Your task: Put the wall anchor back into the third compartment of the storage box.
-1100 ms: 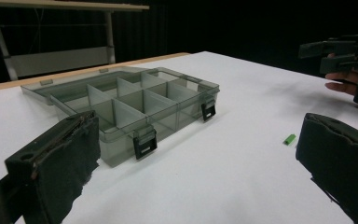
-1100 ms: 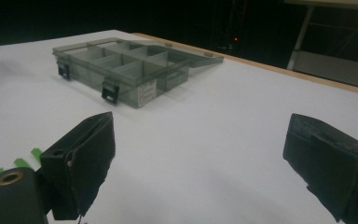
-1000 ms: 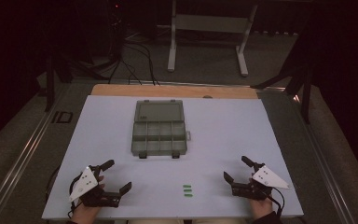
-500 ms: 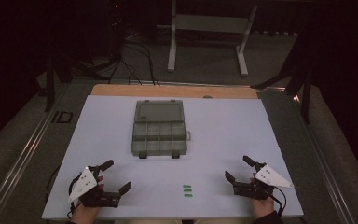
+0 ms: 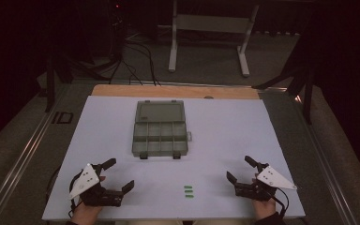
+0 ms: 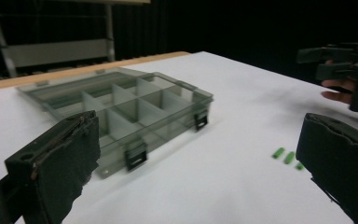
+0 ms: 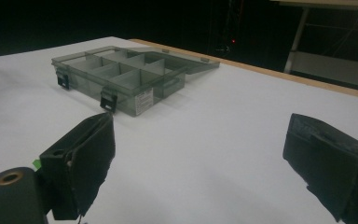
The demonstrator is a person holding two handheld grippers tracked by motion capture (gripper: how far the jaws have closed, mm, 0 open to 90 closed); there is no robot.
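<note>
1. Three small green pieces [image 5: 188, 191] lie on the white table [image 5: 225, 126], near its front edge, about midway betw. the two grippers. They lie side by side in a short row; each piece's long axis goes approx. left-right in the high view, parallel to the front edge. In the left gripper view the green pieces [image 6: 286, 157] are seen just beside the inner edge of one jaw.
2. Behind them, towards the table centre, stands an open organizer box [image 5: 160, 136], transparent grey, w/ dividers making compartments. Its lid [image 5: 159, 111] lies flat open on the far side; the latches point to the person. Its long axis is also left-right. The compartments look empty as far as can be seen.
3. Left gripper [image 5: 119, 174] rests at the front-left corner, well apart from the pieces, jaws spread wide, holding nothing.
4. Right gripper [image 5: 238, 168] is at the front-right, jaws also wide apart and empty, well apart from the pieces.
5. Beyond the table: a wooden strip [image 5: 173, 91] along the far edge, then a metal stand [image 5: 211, 28] on the dark floor.
</note>
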